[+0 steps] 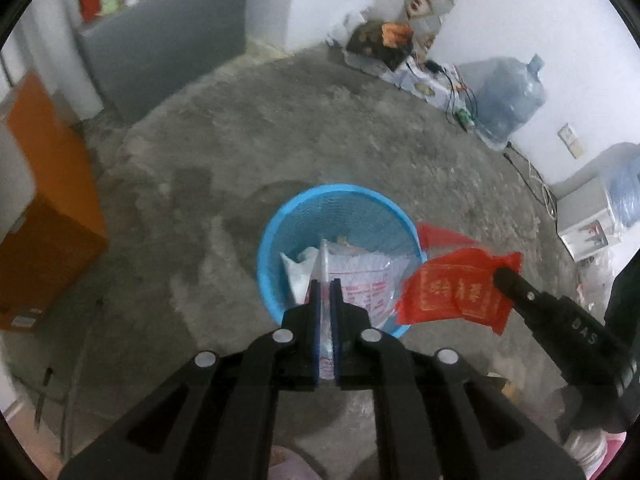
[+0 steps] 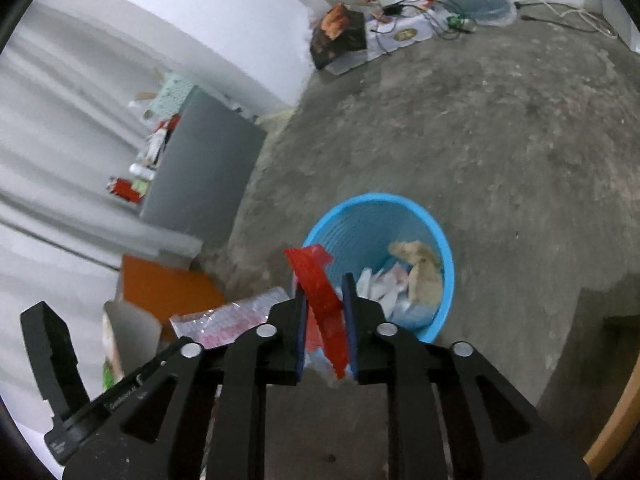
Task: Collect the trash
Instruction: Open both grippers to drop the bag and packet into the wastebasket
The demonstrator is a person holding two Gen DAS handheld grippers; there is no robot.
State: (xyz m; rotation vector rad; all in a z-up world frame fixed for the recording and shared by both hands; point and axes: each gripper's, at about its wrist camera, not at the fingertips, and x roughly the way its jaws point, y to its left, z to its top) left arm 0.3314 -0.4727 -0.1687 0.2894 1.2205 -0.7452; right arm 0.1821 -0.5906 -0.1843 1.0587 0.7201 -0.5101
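I judge the drop-off step in hand. My left hand-held gripper [image 1: 325, 280] pinches a clear printed plastic bag [image 1: 360, 276] directly over the blue basket [image 1: 276, 216]. My right hand-held gripper [image 2: 325, 292] stands partly open with the red packet [image 2: 320, 288] loose between its pads, just short of the basket's near rim. Next I would carry the right forward, then release both. The packet's gold characters and the bag's red print are illegible

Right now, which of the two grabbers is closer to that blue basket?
Left, I think. The left gripper hangs over the blue basket with a clear wrapper. The right gripper, with a red wrapper, sits beside its rim.
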